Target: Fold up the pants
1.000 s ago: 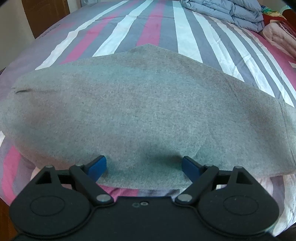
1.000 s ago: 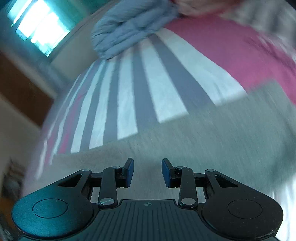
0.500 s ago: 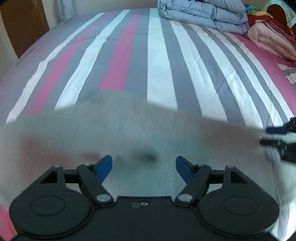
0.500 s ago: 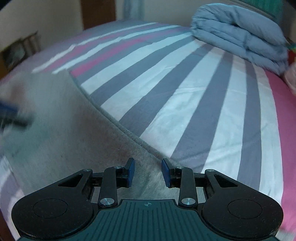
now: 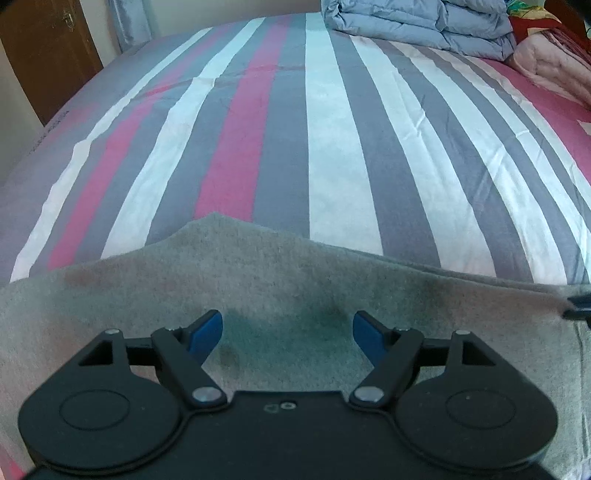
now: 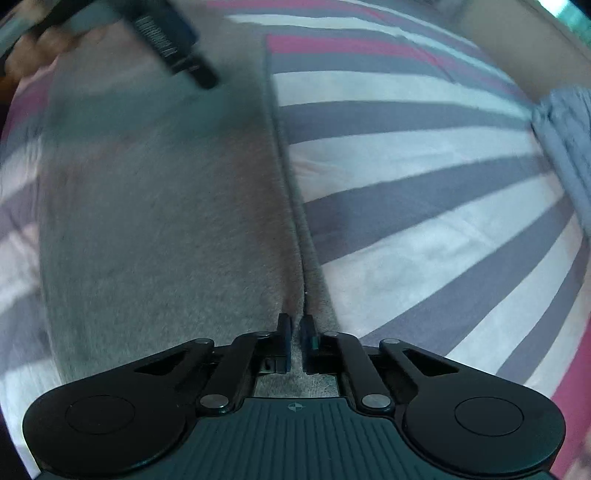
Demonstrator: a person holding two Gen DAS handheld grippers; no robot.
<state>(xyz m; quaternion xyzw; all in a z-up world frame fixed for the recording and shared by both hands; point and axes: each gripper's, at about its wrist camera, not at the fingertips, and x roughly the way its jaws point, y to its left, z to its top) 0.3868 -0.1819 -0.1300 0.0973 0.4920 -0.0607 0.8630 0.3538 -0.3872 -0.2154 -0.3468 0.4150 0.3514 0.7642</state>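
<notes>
1. The gray pants are lying folded across the near part of the striped bedspread, filling the view from 3 to 9 o'clock.
2. The left gripper is hovering over the cloth with its blue fingers spread wide, gripping nothing.
3. The right gripper is pinching the pants' folded edge, its fingers nearly together on the fabric seam running toward 12 o'clock.
4. A folded blue comforter is sitting at 1 o'clock at the far end of the bed.
5. In the right wrist view, the left gripper is showing blurred at 11 o'clock.
</notes>
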